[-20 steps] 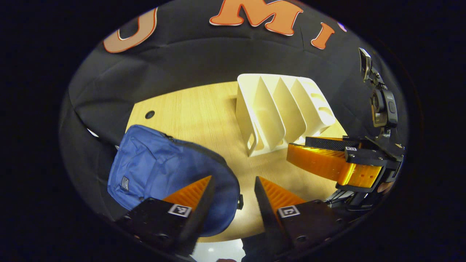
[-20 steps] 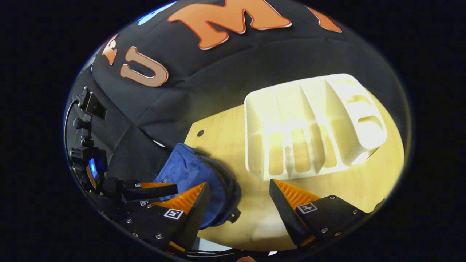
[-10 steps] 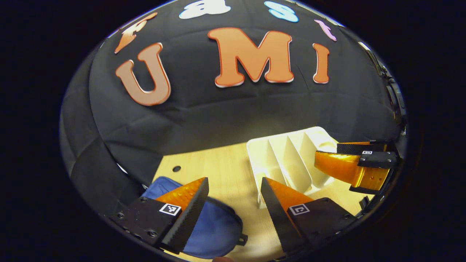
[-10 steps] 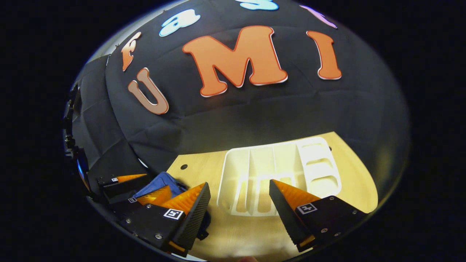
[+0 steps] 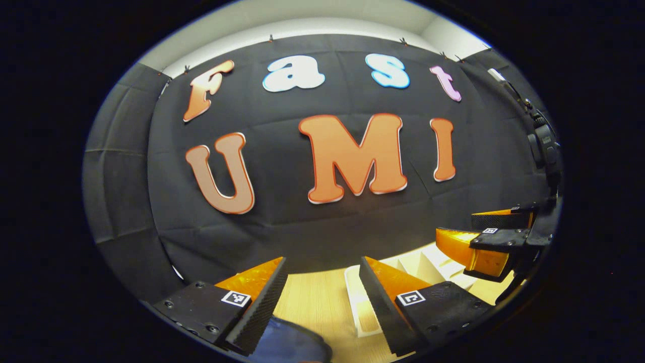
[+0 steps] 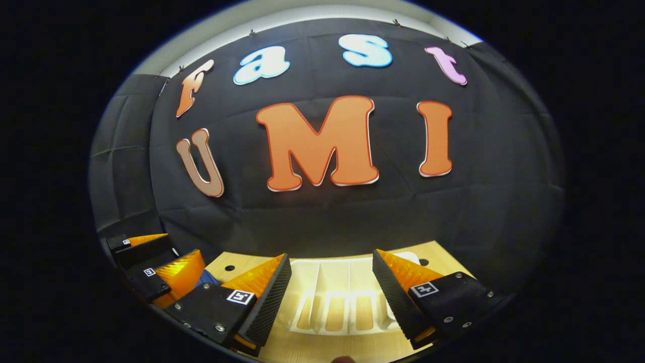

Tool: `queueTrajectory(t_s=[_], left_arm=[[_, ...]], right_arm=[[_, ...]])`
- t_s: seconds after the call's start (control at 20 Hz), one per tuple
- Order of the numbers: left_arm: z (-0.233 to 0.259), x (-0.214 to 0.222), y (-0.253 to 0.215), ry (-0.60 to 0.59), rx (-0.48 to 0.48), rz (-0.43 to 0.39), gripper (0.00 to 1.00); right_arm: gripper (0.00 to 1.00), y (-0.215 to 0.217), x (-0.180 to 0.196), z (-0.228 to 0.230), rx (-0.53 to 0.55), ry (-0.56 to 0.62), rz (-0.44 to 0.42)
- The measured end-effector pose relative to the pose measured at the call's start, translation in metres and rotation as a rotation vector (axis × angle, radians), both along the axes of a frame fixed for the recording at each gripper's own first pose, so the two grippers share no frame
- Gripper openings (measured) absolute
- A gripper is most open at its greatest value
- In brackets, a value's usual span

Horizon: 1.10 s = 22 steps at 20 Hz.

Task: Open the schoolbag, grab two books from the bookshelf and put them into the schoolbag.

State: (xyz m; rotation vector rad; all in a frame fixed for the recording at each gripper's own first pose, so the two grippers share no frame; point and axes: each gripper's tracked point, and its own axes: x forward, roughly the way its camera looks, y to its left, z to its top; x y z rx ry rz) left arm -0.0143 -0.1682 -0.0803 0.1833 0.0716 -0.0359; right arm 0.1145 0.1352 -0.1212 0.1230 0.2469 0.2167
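Note:
The blue schoolbag (image 5: 295, 347) peeks in at the bottom of the left gripper view, just below my left gripper (image 5: 322, 267), which is open with nothing between its fingers. The white bookshelf (image 5: 364, 307) stands on the wooden table right of the bag, its slots bare. My right gripper (image 5: 455, 224) hovers open over the shelf's right part. In the right gripper view the bookshelf (image 6: 332, 297) lies straight ahead between the fingers of my open right gripper (image 6: 331, 262). At the left edge there, my left gripper (image 6: 182, 246) hangs above a sliver of the schoolbag (image 6: 205, 278).
The wooden table (image 5: 307, 300) ends at the black cloth wall close behind the shelf. Small round holes (image 6: 229, 267) mark the tabletop near its back corners. A camera on a stand (image 5: 544, 146) rises at the right edge of the left gripper view.
Both grippers have tilted upward and lifted, so the wall takes most of each view while bag and shelf have sunk to the bottom edge. Both stay open.

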Motion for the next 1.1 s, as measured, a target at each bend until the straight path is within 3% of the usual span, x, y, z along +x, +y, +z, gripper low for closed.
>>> queueTrajectory(t_s=[0.15, 0.3, 0.5, 0.7, 0.75, 0.8, 1.1], left_arm=[[0.018, -0.005, 0.0, -0.108, -0.016, 0.059, 0.91], [0.055, -0.022, -0.001, -0.228, -0.019, 0.06, 0.9], [0.046, -0.019, 0.005, -0.198, -0.019, 0.083, 0.9], [0.084, -0.033, 0.015, -0.339, -0.023, 0.128, 0.89], [0.08, -0.03, 0.018, -0.34, -0.016, 0.134, 0.89], [0.078, -0.03, 0.018, -0.338, -0.017, 0.134, 0.89], [0.074, -0.028, 0.019, -0.307, -0.027, 0.148, 0.89]], right_arm=[[0.96, 0.002, -0.001, 0.008, -0.016, -0.05, -0.005], [0.97, 0.003, -0.005, 0.018, -0.032, -0.104, -0.017], [0.97, 0.005, -0.008, 0.038, -0.041, -0.187, -0.042], [0.96, 0.004, -0.009, 0.046, -0.054, -0.229, -0.045], [1.0, 0.003, -0.01, 0.047, -0.055, -0.235, -0.048], [0.96, 0.001, -0.011, 0.051, -0.051, -0.252, -0.053], [1.0, -0.005, -0.012, 0.07, -0.041, -0.329, -0.081]])
